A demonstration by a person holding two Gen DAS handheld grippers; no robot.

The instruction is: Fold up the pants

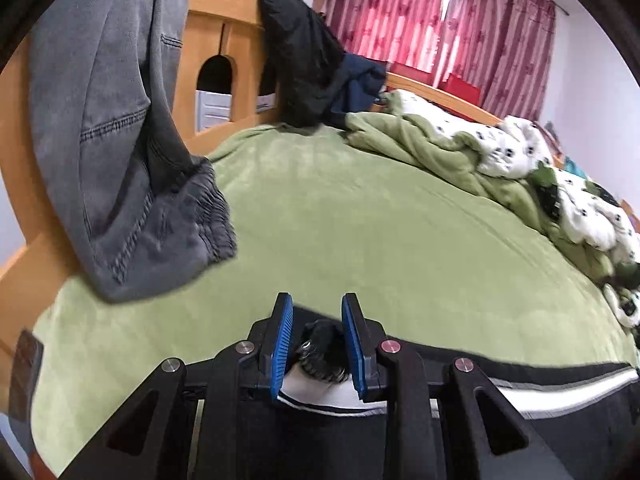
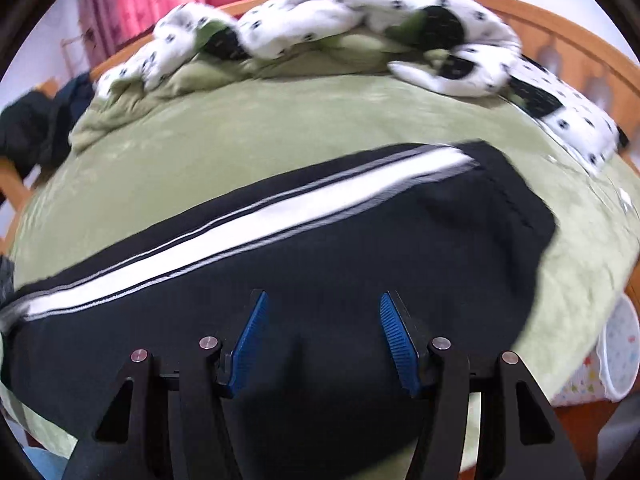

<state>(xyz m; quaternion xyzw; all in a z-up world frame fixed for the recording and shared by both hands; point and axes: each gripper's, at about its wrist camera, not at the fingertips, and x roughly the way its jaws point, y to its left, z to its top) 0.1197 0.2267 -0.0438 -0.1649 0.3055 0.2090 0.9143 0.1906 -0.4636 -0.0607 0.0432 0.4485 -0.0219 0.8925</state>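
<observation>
Black pants (image 2: 360,248) with a white side stripe (image 2: 256,216) lie flat across the green bed; their leg end is at the right in the right wrist view. My right gripper (image 2: 322,304) is open just above the black fabric, holding nothing. My left gripper (image 1: 318,312) has its blue pads closed on a bunched black part of the pants (image 1: 320,336) at the near edge; the striped fabric (image 1: 520,384) runs off to the right below it.
Grey jeans (image 1: 120,140) hang at the left over the wooden bed frame (image 1: 224,40). Dark clothes (image 1: 312,60) are piled at the back. A crumpled green and white spotted duvet (image 2: 320,20) lies along the bed's far side. A white patterned bin (image 2: 616,356) stands beside the bed.
</observation>
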